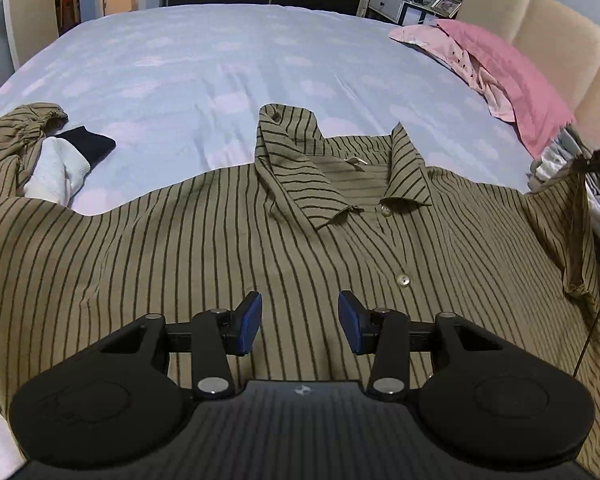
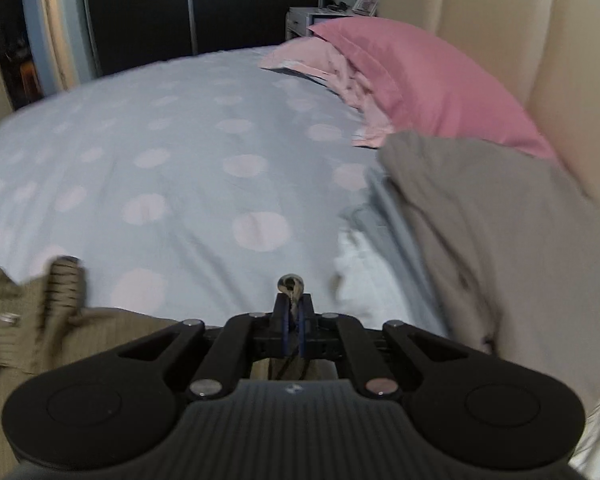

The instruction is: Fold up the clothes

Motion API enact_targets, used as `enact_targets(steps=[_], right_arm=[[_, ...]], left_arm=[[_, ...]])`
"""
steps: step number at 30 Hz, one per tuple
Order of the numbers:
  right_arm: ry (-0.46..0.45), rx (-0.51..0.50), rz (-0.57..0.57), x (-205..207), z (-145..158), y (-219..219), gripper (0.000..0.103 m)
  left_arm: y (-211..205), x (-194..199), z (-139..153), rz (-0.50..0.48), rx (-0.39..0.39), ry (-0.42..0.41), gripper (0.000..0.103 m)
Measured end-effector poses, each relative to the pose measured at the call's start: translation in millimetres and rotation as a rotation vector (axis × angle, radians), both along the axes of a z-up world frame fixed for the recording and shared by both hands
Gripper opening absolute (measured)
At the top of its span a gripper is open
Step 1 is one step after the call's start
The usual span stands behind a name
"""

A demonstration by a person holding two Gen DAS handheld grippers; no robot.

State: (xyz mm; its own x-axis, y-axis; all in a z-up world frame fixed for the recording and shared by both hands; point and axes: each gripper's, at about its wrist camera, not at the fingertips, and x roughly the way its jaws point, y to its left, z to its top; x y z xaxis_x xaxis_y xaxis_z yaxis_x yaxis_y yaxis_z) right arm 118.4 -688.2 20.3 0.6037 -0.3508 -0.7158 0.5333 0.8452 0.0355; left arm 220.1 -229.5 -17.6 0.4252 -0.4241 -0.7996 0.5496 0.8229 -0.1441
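Left hand-held gripper (image 1: pixel 300 322) spread, tilted down over striped shirt (image 1: pixel 220 248); right hand-held gripper (image 2: pixel 294 320) pinching its fabric.

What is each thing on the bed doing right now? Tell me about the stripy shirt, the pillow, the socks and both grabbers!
Striped shirt: spread out on the bed, collar up, buttoned, not folded yet; its right edge is lifted.
Left gripper: open over the shirt front, holding nothing.
Right gripper: shut on a pinch of shirt fabric.
Pink pillow: lying against the headboard.
Black and white socks: lying loose beside the left sleeve.
Grey garment: crumpled, unfolded.
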Motion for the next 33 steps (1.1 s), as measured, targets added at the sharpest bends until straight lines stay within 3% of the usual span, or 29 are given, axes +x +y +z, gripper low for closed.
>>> enact_targets(steps=[8,13,15,24,33], right_arm=[[-0.104,0.096,0.262,18,40,77,0.005],[-0.073,0.097,0.332,52,30,116,0.011],[-0.035,0.091,0.325,59,20,121,0.026],[0.013,0.112,0.262,21,0,100,0.033],[0.061,0.151,0.14,-7,-40,57,0.034]], left_arm=[[-3,2,-4,0.028,-0.072,0.039,0.04],[-9,-7,-5,0.014,-0.101,0.058,0.04],[-11,-10,-7,0.001,-0.101,0.059,0.04],[-38,-10,-17,-0.055,-0.102,0.083,0.04],[-117,2,-28,-0.142,-0.138,0.099,0.046]])
